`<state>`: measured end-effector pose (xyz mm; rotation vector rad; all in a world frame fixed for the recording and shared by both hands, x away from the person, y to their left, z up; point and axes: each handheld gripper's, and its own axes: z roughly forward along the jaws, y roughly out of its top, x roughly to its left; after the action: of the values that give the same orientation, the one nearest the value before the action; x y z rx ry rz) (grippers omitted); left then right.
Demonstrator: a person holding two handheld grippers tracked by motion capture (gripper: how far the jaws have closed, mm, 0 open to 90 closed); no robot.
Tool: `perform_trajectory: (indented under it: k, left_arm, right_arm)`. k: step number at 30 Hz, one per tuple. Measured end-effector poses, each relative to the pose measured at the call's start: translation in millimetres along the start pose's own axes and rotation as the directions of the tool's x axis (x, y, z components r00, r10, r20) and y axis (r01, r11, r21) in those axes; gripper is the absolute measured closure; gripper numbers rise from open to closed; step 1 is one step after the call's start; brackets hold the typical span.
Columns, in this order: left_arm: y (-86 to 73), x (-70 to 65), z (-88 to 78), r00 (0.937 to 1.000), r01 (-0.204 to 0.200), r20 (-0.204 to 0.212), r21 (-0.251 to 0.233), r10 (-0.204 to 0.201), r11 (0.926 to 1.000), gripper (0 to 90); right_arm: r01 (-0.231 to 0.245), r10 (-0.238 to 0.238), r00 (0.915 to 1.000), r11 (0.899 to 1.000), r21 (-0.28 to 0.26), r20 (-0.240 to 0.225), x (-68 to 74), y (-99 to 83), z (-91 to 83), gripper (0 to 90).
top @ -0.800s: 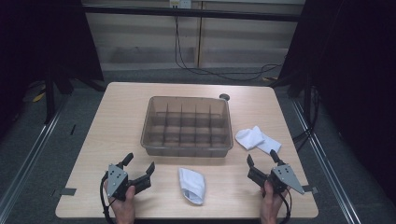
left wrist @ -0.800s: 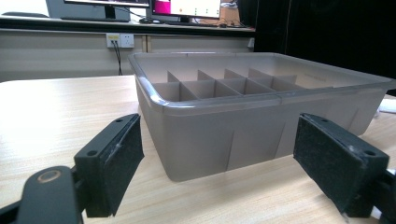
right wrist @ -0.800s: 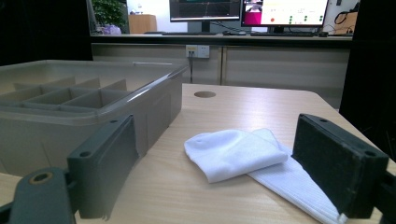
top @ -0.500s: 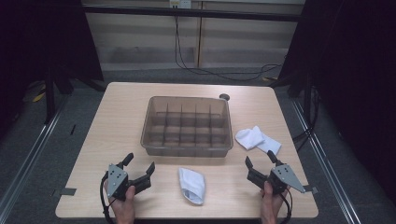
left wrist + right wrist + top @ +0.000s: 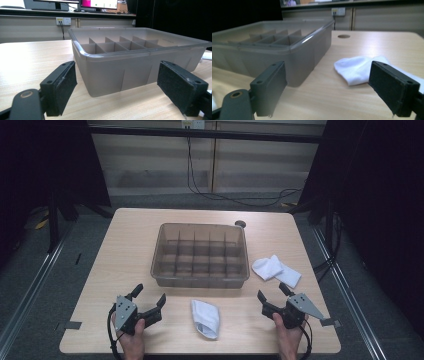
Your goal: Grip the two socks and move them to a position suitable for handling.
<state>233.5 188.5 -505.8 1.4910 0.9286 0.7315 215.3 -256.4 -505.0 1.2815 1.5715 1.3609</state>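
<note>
Two white socks lie on the wooden table (image 5: 125,245), either side of the work to come. One folded sock (image 5: 205,318) rests at the near edge between the two grippers, just in front of the grey divided bin (image 5: 200,252); the other sock (image 5: 275,269) lies to the right of the bin, ahead of the right gripper (image 5: 272,296). Both the right gripper and the left gripper (image 5: 148,296) have their jaws spread wide with nothing between them. The socks look light, soft and limp, so they will likely sag and unfold when lifted. A pinch across the thick folded middle or the cuff should hold best, with the pads pressed down to the tabletop to catch all the layers.
</note>
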Motion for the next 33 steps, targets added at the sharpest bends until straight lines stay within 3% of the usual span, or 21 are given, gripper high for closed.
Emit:
perform_trajectory:
  k: [4, 8, 13, 18, 19, 20, 23, 27, 28, 29, 30, 31, 33]
  left_arm:
    - [0.1, 0.0, 0.0, 1.0, -0.005, -0.002, 0.004, 0.005, 1.0, 15.7]
    - [0.0, -0.2, 0.0, 1.0, -0.001, -0.001, 0.0, 0.001, 1.0, 15.7]
    - [0.0, 0.6, -0.1, 1.0, 0.001, 0.003, 0.002, -0.001, 1.0, 15.7]
    - [0.0, 1.2, -0.8, 1.0, 0.001, -0.004, -0.002, -0.001, 1.0, 15.7]
    - [0.0, 1.2, -0.8, 1.0, 0.001, -0.004, -0.002, -0.001, 1.0, 15.7]
    - [-0.2, 1.0, -0.8, 1.0, 0.002, 0.0, -0.005, -0.002, 1.0, 15.7]
    - [-0.1, 1.3, -0.9, 1.0, 0.001, -0.004, -0.005, -0.001, 1.0, 15.7]
    - [-0.2, 1.2, -0.8, 1.0, 0.005, 0.001, -0.006, -0.005, 1.0, 15.7]
    - [-0.2, 1.2, -0.8, 1.0, 0.005, 0.001, -0.006, -0.005, 1.0, 15.7]
    - [-0.2, 1.1, -0.7, 1.0, 0.006, 0.003, -0.006, -0.006, 1.0, 15.7]
    - [-0.2, 1.1, -0.7, 1.0, 0.006, 0.003, -0.006, -0.006, 1.0, 15.7]
    - [-0.3, 0.7, -0.7, 0.9999, 0.01, 0.004, -0.011, -0.01, 0.9999, 15.7]
    - [-0.2, 1.3, -0.8, 1.0, 0.003, 0.005, -0.006, -0.003, 1.0, 15.7]
  right_arm:
    - [0.017, -0.016, 0.9986, 0.999, 0.031, -0.05, 12.2, 5.3, -1.6, 18.8]
    - [0.051, -0.043, 0.9917, 0.997, 0.065, -0.122, 32.2, 11.9, -1.6, 27.0]
    - [0.101, -0.079, 0.978, 0.989, 0.109, -0.193, 55.5, 17.5, 5.2, 33.5]
    - [0.125, -0.085, 0.9596, 0.983, 0.135, -0.268, 74.3, 21.1, 6.9, 42.1]
    - [0.125, -0.085, 0.9596, 0.983, 0.135, -0.268, 74.3, 21.1, 6.9, 42.1]
    - [0.132, -0.085, 0.9508, 0.981, 0.14, -0.298, 79.1, 22.4, 8.8, 45.7]
    - [0.129, -0.074, 0.9424, 0.98, 0.153, -0.326, 83.9, 24.3, 12.5, 50.0]
    - [0.154, -0.082, 0.9193, 0.975, 0.159, -0.385, 94.8, 28.4, 16.5, 51.5]
    - [0.154, -0.082, 0.9193, 0.975, 0.159, -0.385, 94.8, 28.4, 16.5, 51.5]
    - [0.16, -0.08, 0.9056, 0.974, 0.161, -0.417, 100.5, 29.6, 18.7, 51.5]
    - [0.16, -0.08, 0.9056, 0.974, 0.161, -0.417, 100.5, 29.6, 18.7, 51.5]
    - [0.165, -0.073, 0.8919, 0.971, 0.171, -0.446, 106.3, 30.5, 21.5, 51.6]
    - [0.185, -0.077, 0.8776, 0.965, 0.184, -0.473, 113.7, 31.3, 24.2, 51.7]
